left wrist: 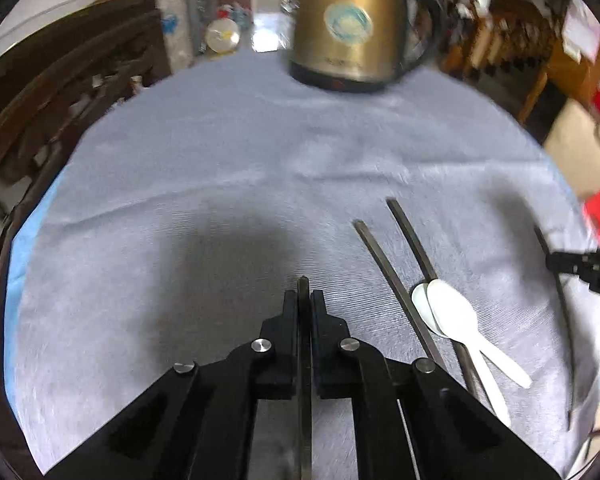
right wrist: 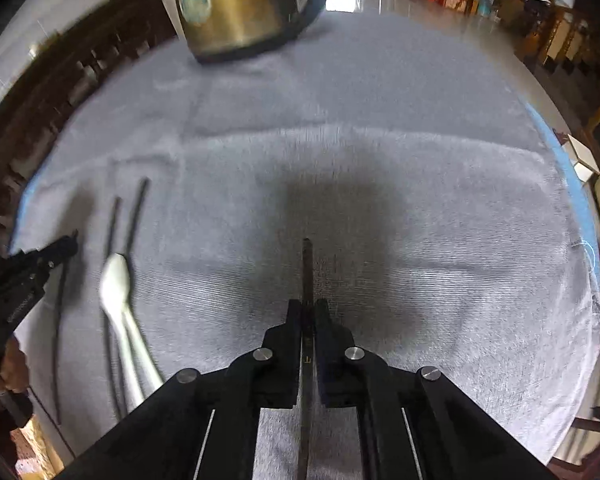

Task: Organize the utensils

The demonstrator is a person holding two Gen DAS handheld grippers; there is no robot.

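Dark, stiff, slick chopstick [left wrist: 304, 292] pinched in my left gripper [left wrist: 304, 300]; right gripper [right wrist: 308, 308] clamps another chopstick [right wrist: 307, 264]. White spoons [left wrist: 452, 312] at three o'clock: light; grip handles.

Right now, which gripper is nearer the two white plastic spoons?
Left, it seems. The left gripper sits just left of the white plastic spoons; the right gripper is farther off to their right.

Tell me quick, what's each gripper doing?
Left gripper: closed on a dark chopstick.
Right gripper: closed on another dark chopstick.
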